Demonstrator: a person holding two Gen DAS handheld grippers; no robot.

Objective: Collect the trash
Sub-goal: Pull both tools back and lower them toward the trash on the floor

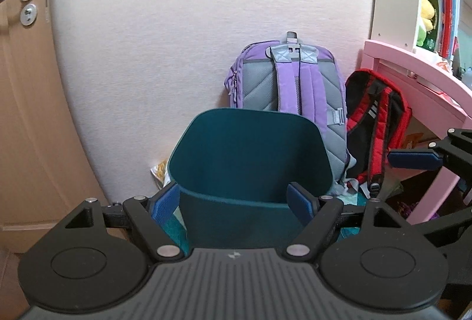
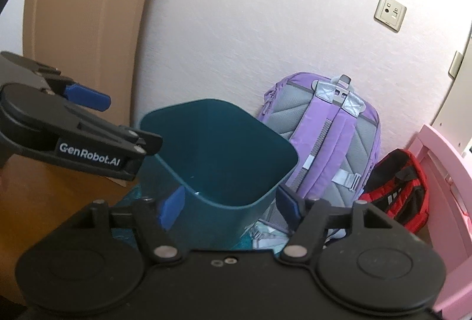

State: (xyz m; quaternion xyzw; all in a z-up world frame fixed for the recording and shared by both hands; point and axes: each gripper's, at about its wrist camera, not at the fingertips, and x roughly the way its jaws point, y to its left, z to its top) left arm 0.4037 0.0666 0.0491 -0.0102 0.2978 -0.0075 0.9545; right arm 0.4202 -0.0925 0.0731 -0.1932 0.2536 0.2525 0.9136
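Both tongs spread, empty: left tongs [image 1: 234, 200] & right tongs [image 2: 230, 206] over teal bin [image 1: 250, 151] (bin inside looks nearly bare), trash pickup prob mostly left

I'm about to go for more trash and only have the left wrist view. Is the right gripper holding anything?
Observer: No. In the right wrist view the right gripper is open. Its blue pads are bare, and the dark teal plastic bin stands just beyond them.
Operator: Anything inside the bin?
Observer: That view looks deeper in. The inner walls it shows are bare, but the bottom is hidden.
Operator: Where does my left gripper sit from that side?
Observer: The left gripper is by the bin's left rim, open, with nothing between its fingers.
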